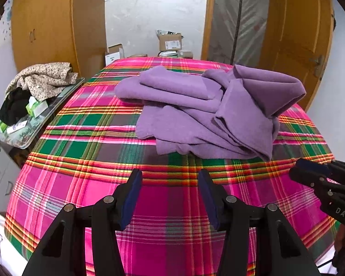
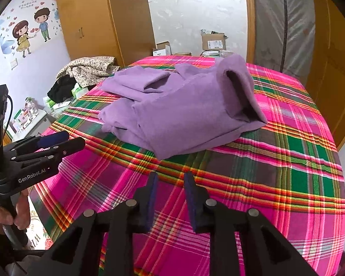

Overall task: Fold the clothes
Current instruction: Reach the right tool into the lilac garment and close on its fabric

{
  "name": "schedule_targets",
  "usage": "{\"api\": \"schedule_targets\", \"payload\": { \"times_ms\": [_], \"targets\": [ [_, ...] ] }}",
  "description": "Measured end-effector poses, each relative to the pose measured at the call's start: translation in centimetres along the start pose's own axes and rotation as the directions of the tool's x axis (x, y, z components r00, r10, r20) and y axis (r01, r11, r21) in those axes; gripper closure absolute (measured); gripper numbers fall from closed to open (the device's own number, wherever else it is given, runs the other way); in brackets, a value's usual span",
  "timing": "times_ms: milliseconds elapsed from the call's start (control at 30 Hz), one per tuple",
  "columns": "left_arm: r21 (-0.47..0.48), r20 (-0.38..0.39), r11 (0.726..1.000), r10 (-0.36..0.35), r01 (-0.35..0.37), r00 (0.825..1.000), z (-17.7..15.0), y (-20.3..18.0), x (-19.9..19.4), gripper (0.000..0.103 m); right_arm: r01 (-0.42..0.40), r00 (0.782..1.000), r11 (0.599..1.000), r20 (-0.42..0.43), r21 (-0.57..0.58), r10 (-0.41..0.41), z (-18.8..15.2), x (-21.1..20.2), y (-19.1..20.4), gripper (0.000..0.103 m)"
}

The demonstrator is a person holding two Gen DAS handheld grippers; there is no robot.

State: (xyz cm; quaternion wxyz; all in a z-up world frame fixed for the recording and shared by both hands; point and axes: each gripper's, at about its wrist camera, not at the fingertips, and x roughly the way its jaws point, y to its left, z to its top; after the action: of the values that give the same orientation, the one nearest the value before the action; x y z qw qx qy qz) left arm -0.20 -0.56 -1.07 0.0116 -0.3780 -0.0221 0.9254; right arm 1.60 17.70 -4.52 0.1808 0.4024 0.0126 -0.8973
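One purple garment (image 1: 202, 112) is lying rumpled and partly folded in the middle of the plaid bed (image 1: 99, 151), its right side standing up in a loose hollow fold. Two grippers are hovering over the near bedspread, angled downward, well short of the cloth. The left gripper (image 1: 170, 195) is standing spread and empty. The right gripper (image 2: 170, 197) is sitting narrower, still parted, pinching nothing. A hand (image 2: 9, 214) is gripping the left handle.
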Motion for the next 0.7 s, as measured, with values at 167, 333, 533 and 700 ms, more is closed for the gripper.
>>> {"api": "schedule_targets", "payload": {
  "times_ms": [167,333,533,700],
  "targets": [
    [-0.009,0.0,1.0,0.014,-0.014,1.0,0.1,0.3,0.1,0.05,-0.029,1.0,1.0,-0.01,-0.007,0.029,0.0,0.3,0.4,0.079],
    [-0.015,-0.006,1.0,0.001,-0.001,1.0,0.2,0.5,0.5,0.05,-0.047,0.999,0.999,-0.023,-0.027,0.047,0.4,0.8,0.7,0.079],
    [-0.022,-0.018,1.0,0.011,-0.012,1.0,0.5,1.0,1.2,0.05,-0.05,0.998,0.997,-0.04,-0.065,0.048,1.4,2.0,1.2,0.079],
    [-0.027,-0.024,0.999,0.027,-0.028,0.999,0.7,1.5,1.7,0.05,-0.057,0.997,0.991,-0.058,-0.122,0.051,2.5,3.6,2.1,0.076]
  ]
}}
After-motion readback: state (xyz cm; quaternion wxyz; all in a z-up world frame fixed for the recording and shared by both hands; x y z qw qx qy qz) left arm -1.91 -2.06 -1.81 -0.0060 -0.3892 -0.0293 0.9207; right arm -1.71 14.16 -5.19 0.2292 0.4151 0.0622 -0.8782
